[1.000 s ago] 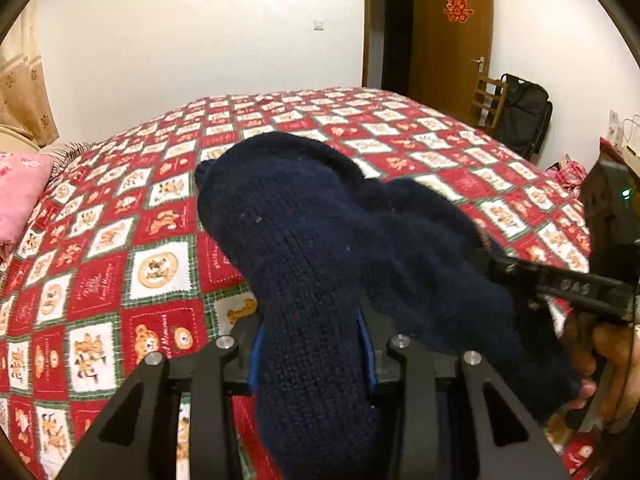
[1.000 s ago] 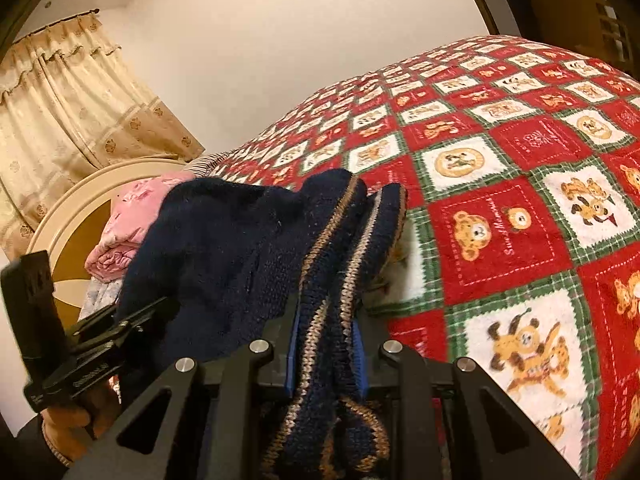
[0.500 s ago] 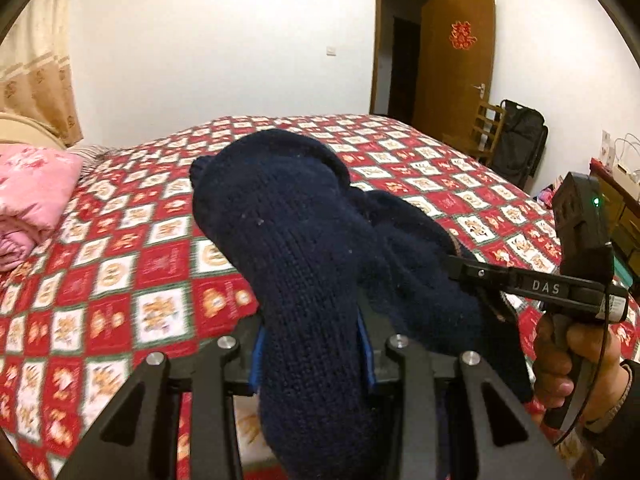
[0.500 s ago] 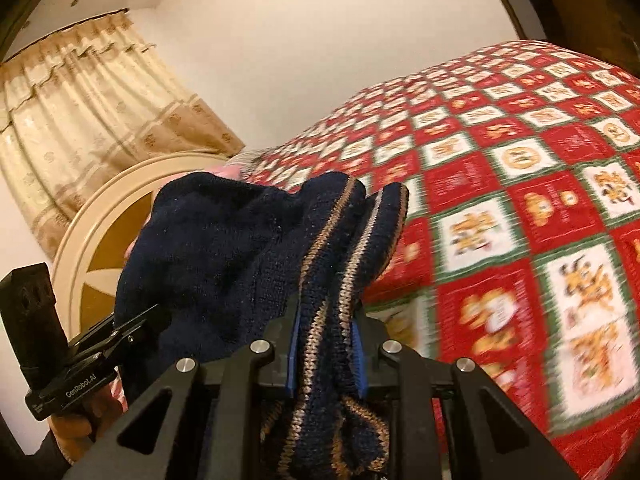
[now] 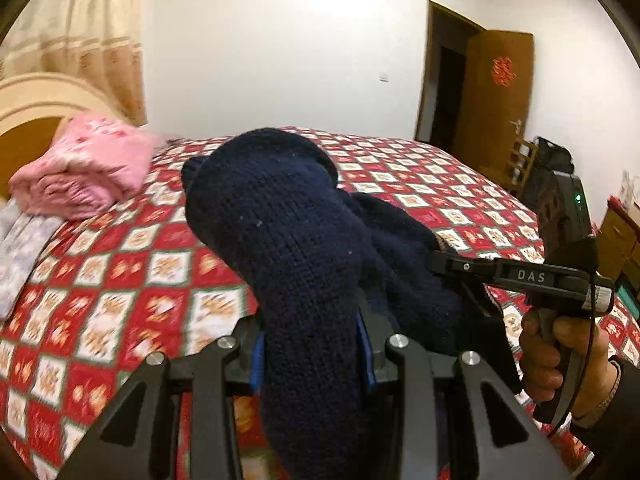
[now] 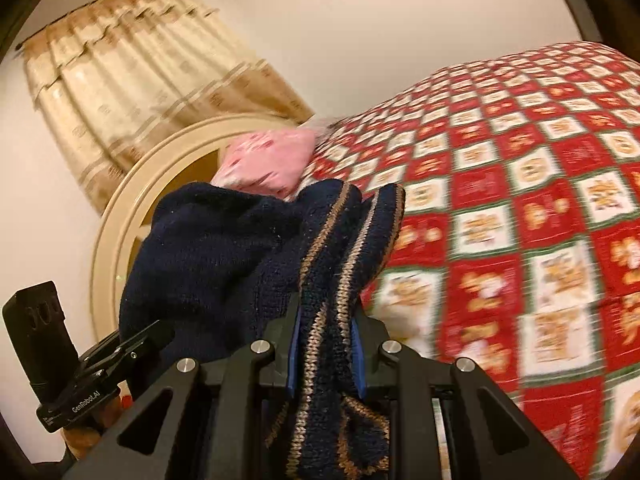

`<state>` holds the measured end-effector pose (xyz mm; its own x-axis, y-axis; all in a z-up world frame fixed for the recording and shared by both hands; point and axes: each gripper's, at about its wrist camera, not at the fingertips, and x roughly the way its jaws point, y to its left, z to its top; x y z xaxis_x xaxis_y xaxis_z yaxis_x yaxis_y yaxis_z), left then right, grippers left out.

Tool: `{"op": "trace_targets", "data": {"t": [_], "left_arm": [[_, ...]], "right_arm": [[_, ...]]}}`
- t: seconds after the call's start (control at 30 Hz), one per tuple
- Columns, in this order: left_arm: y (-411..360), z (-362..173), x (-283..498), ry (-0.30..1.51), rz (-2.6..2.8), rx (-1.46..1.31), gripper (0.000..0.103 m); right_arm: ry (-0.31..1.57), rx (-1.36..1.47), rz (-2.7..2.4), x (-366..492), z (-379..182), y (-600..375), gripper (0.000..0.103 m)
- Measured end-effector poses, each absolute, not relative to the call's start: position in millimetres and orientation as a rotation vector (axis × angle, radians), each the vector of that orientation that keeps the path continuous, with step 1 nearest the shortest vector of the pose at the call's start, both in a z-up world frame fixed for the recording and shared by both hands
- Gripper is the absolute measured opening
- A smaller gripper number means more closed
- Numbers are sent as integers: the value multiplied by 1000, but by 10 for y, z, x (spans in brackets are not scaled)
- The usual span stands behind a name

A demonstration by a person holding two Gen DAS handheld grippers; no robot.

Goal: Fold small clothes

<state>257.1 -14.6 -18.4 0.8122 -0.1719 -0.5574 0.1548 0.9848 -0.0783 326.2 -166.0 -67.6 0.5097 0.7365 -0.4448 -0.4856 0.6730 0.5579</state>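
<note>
A small navy knitted garment point(image 5: 296, 240) hangs bunched between my two grippers, held up above the bed. My left gripper point(image 5: 310, 354) is shut on its plain navy end. My right gripper point(image 6: 324, 350) is shut on its edge with tan stripes point(image 6: 344, 264). The right gripper shows in the left wrist view point(image 5: 516, 276) at the right, held by a hand. The left gripper shows in the right wrist view point(image 6: 120, 350) at lower left. The cloth hides the fingertips of both.
The bed has a red, white and green checked quilt point(image 5: 400, 184) with bear pictures. A pink folded cloth point(image 5: 84, 172) and a grey one point(image 5: 20, 248) lie by the cream headboard point(image 6: 132, 208). A door point(image 5: 496, 88), chair and black bag stand far right.
Both grippers have risen and swung left toward the headboard with the garment; the curtain, headboard and pink cloth have come into view. The grips are unchanged.
</note>
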Motion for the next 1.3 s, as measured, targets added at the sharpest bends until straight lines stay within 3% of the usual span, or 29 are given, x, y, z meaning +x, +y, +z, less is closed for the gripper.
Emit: {"op": "trace_targets", "data": {"t": [0.7, 1.3], "left_arm": [[1338, -482, 1727, 618, 45, -210, 37], [1871, -802, 1669, 663, 80, -307, 37]], "right_arm": [[822, 262, 990, 2791, -830, 221, 20], [878, 213, 1003, 2786, -1001, 731, 19]]}}
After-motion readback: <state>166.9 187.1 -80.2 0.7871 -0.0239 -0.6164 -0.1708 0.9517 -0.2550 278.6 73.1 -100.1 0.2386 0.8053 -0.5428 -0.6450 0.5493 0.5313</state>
